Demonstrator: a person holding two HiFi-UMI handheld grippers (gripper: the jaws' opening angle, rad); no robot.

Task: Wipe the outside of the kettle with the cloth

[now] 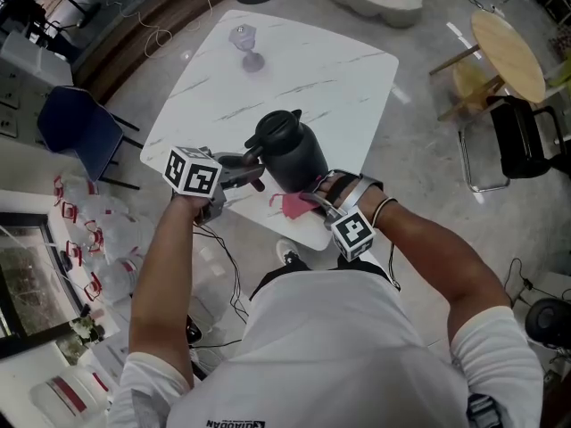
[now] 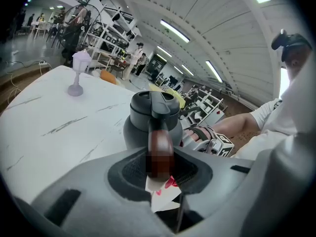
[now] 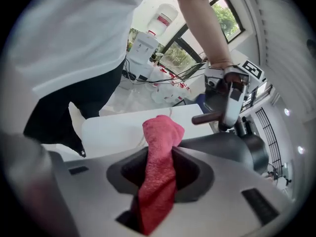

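A black kettle (image 1: 287, 152) stands near the front edge of the white marble table (image 1: 294, 69). My left gripper (image 1: 253, 173) is shut on the kettle's brown handle (image 2: 159, 149), which runs between the jaws in the left gripper view, with the kettle's body (image 2: 143, 120) just beyond. My right gripper (image 1: 312, 202) is shut on a pink cloth (image 1: 293, 205), held low against the kettle's near side. In the right gripper view the cloth (image 3: 159, 162) sticks up between the jaws, beside the dark kettle wall (image 3: 232, 147).
A small lilac ornament (image 1: 246, 45) stands at the table's far side. A blue chair (image 1: 76, 130) is left of the table. A round wooden table (image 1: 508, 53) and a black chair (image 1: 526, 136) are at the right. Cables and packages lie on the floor.
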